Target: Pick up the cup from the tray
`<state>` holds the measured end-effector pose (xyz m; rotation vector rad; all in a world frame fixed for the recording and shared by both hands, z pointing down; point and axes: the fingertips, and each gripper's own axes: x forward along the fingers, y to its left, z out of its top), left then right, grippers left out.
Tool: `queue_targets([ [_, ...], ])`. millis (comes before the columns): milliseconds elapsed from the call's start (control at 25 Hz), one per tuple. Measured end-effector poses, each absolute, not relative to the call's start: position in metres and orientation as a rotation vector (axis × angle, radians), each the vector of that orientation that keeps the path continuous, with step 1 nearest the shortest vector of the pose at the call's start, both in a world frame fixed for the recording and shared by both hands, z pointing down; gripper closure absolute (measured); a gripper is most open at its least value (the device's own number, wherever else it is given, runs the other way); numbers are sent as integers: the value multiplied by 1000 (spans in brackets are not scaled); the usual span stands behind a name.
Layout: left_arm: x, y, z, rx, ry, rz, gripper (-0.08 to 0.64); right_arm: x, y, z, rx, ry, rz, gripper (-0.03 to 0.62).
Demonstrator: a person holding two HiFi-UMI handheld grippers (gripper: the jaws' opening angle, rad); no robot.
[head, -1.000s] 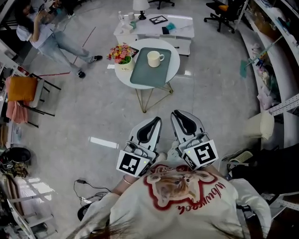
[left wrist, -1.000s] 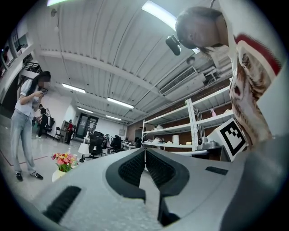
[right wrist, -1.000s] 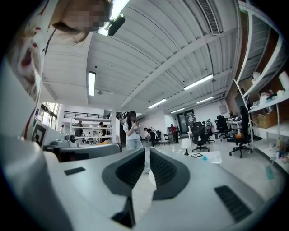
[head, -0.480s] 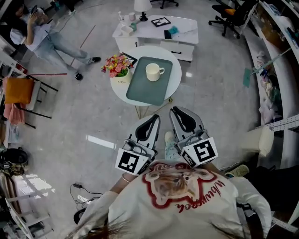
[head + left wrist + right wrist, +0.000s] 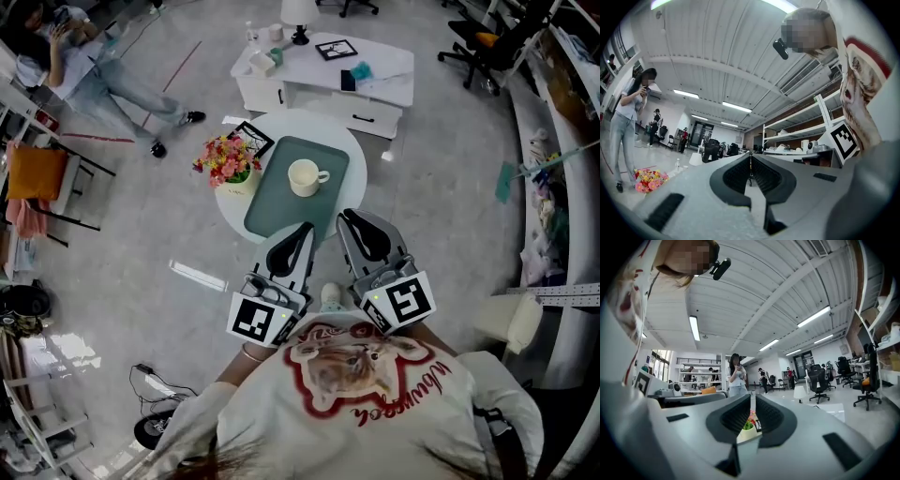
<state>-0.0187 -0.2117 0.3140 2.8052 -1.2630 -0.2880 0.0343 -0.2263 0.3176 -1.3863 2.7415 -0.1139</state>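
The cup (image 5: pixel 304 177) stands upright on the tray (image 5: pixel 279 214), in the half of the tray farther from the person, its handle turned to the person's right; it is untouched and neither gripper view shows it. The tray is a grey-green oblong whose long axis runs away from the person, leaning a little to the right; it lies on a round white table (image 5: pixel 311 123), with a pot of flowers (image 5: pixel 225 159) just beside the tray's left edge.

At the tray's near end, in the head view, the left gripper (image 5: pixel 302 232) and the right gripper (image 5: pixel 351 221) point forward side by side; the cup lies ahead of both, roughly between their two lines, so neither is clearly the nearer, though the handle faces the right one's side. Both look to be held well above the tray, since their own cameras look level across the room.

The left gripper's jaws are pressed together with nothing in them; the right gripper's jaws are likewise closed to a thin slit and empty, the flowers showing low behind them.

The pickup seems not yet begun; the next move likely calls for lowering a gripper toward the far half of the tray and parting its jaws first.
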Motion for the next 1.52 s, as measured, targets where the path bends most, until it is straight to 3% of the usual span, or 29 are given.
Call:
queue_targets([
  [760,-32,-295,335,2739,-1313,-247,541,33,-311,350,-1379,2771,-180,541],
  [1280,-56,-298,372,2624,-1308,-148,541,32,-353,453,-1508,2894,-152,535],
  [1520,-62,-301,383,2622,-1295,-110,541,33,-371,513,-1576,2976,-210,476],
])
